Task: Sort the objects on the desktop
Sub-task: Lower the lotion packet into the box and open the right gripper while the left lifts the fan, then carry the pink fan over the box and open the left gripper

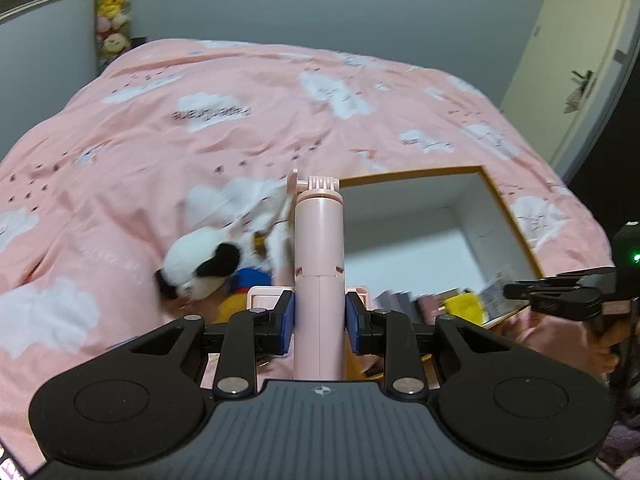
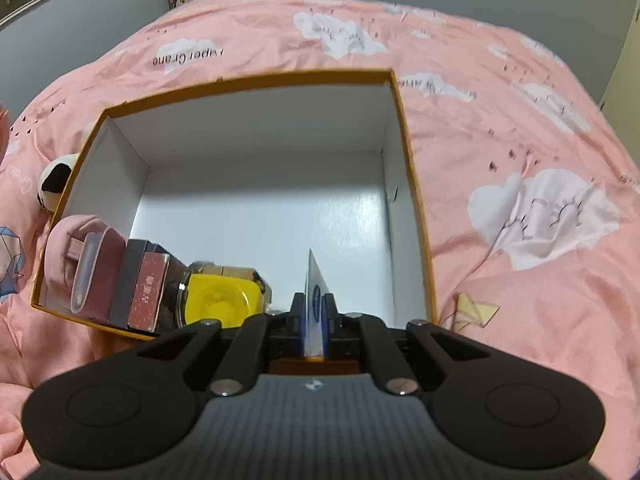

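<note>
My left gripper (image 1: 320, 322) is shut on a pink selfie-stick handle (image 1: 319, 248), held upright above the bed, left of the orange-rimmed white box (image 1: 508, 216). My right gripper (image 2: 314, 320) is shut on a thin white card with a blue logo (image 2: 316, 280), held edge-on over the near side of the box (image 2: 412, 184). In the box's near left corner lie a pink case (image 2: 86, 260), a dark red-labelled box (image 2: 146, 286) and a yellow-lidded jar (image 2: 218, 298). My right gripper also shows in the left wrist view (image 1: 516, 292).
A black-and-white plush dog (image 1: 216, 256) and a blue-and-yellow toy (image 1: 240, 292) lie on the pink cloud-print duvet (image 1: 200, 140) left of the box. The plush also shows in the right wrist view (image 2: 56, 180). A yellow paper piece (image 2: 474, 310) lies right of the box.
</note>
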A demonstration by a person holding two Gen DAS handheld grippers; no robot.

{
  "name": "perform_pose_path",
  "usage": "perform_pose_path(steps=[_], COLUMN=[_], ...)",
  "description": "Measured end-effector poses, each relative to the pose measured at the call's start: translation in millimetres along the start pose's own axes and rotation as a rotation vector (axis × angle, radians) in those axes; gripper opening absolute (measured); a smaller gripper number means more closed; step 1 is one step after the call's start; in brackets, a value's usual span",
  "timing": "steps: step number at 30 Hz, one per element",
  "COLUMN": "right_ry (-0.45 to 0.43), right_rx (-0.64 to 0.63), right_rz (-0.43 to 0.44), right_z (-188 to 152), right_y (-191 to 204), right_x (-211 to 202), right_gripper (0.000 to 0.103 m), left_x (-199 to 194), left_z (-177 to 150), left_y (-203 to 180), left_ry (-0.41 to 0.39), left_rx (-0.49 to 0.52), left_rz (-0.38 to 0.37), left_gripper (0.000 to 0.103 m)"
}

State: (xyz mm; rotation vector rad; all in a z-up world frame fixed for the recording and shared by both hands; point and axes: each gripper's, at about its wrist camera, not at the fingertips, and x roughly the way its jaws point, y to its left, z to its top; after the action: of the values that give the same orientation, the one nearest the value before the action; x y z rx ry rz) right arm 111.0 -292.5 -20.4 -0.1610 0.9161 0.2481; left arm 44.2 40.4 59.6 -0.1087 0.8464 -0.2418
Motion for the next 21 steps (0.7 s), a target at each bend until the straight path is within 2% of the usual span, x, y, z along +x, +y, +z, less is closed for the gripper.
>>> perform_pose_path(steps=[2,4,5,6,8,12,15,21], right_ry=[-0.036,-0.097,-0.137,-0.172,-0.219,-0.216,-0.184,-0.112], right_rx=[-0.009,-0.012,-0.008,0.009,0.067,0.219,0.323,0.456], right_rz=[-0.029,-0.061,-0.041,0.013,0.19,0.514,0.651,0.793], right_z=[1.1,5.0,5.7,7.7,10.1,15.8,17.9,9.3], right_y=[2.4,6.1,8.2,8.9,9.2,9.4,7.4,-2.0], right_x=[-9.0,-23.3,-33.2,-43.5,-59.2,-59.1,-45.2,-24.9], right_gripper=[0.02,0.026,0.026,0.026,0.026,0.026,0.026,0.025], left_x=[2.1,4.1,5.1,6.6,10.1,17.5,22.5,26.2], left_z=[3.1,5.6,6.3,6.9,7.5,7.0,5.9,7.3], left_y=[-6.8,-13.1,-15.7,-18.5,-25.1,-38.2,-47.2,-56.1], left_ry=[-0.008,-0.013,-0.014,-0.014,-0.013,-0.01,-0.006,-0.029], left_rx=[0.008,0.014,0.015,0.016,0.023,0.036,0.043,0.038], left_rz=[-0.021,-0.041,-0.051,-0.064,-0.09,-0.143,-0.171,-0.228], left_gripper=[0.03,0.03,0.03,0.03,0.03,0.03,0.03,0.03])
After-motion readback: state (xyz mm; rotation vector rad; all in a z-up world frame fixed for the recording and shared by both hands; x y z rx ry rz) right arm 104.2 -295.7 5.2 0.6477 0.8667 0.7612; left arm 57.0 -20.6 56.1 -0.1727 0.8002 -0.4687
